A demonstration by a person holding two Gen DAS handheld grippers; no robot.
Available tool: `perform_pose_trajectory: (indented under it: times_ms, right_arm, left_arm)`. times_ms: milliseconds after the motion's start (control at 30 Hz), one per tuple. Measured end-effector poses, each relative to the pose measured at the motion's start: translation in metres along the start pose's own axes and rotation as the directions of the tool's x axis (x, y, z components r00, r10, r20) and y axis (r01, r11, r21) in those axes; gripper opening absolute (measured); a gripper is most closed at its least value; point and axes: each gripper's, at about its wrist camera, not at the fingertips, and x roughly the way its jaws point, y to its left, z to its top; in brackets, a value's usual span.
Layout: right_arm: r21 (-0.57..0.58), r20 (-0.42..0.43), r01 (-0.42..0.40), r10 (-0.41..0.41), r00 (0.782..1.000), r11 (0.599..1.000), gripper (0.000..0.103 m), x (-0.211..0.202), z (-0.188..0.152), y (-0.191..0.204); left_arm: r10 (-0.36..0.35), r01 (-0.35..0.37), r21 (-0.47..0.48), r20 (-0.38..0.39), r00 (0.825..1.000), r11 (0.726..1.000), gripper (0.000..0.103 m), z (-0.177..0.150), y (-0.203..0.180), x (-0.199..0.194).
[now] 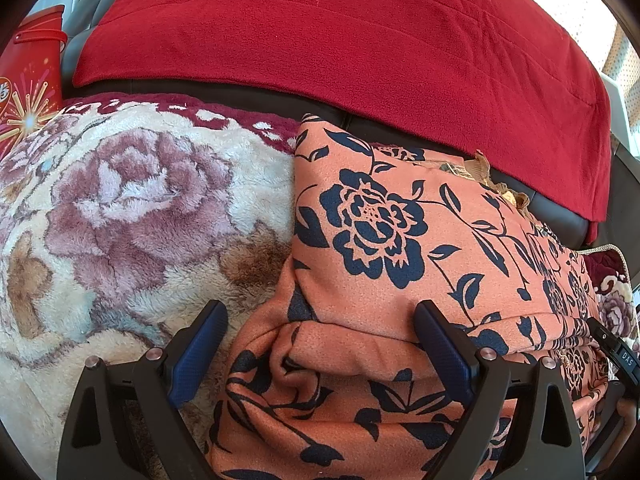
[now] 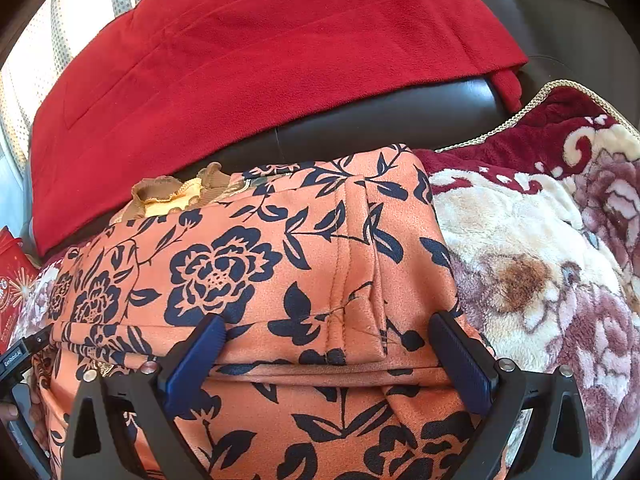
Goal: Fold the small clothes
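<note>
An orange garment with a dark blue flower print (image 1: pixel 400 240) lies folded on a plush floral blanket (image 1: pixel 120 208); it also fills the middle of the right wrist view (image 2: pixel 260 264). A brown and yellow ruffled collar (image 2: pixel 176 192) shows at its far edge. My left gripper (image 1: pixel 320 316) is open, its blue pads either side of the garment's bunched near left end. My right gripper (image 2: pixel 328 328) is open, its pads straddling the garment's near right edge over a folded hem. Neither holds cloth.
A red fleece cloth (image 1: pixel 340 40) drapes over a dark leather sofa back (image 2: pixel 380 120) behind the garment. A red gift bag (image 1: pixel 28 80) stands at the far left. The blanket (image 2: pixel 540 260) spreads to the right of the garment.
</note>
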Motion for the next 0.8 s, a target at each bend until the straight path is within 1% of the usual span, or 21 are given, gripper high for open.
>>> perform_pose_trajectory:
  times_ms: [800]
  right_arm:
    - [0.002, 0.002, -0.001, 0.001, 1.0, 1.0, 0.102, -0.0004, 0.0002, 0.0002]
  left_arm:
    - [0.001, -0.001, -0.002, 0.0, 1.0, 1.0, 0.097, -0.0002, -0.0003, -0.0001]
